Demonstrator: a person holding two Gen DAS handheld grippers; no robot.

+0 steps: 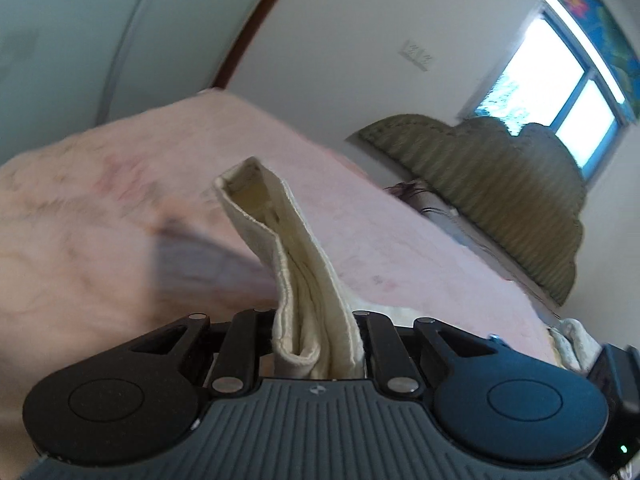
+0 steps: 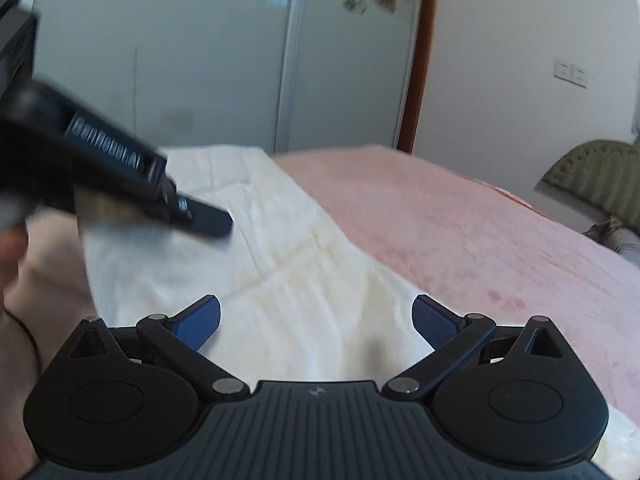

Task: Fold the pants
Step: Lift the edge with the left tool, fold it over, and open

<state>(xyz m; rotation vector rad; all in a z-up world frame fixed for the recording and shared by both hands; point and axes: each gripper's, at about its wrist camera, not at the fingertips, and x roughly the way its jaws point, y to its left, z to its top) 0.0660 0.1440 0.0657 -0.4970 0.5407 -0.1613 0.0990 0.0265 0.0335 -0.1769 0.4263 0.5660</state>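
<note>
One pink bed (image 2: 460,220) fills the room below pale wardrobe doors (image 2: 224,60). Cream pants (image 2: 280,272) lie spread on it under the right gripper (image 2: 316,320), whose fingers gape wide, empty. Only the left view shows a window (image 1: 560,92) and the left gripper (image 1: 318,336) clamping a bunched pants edge.

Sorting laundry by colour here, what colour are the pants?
Cream white. The pants show best in the right wrist view, on the pink blanket.
</note>
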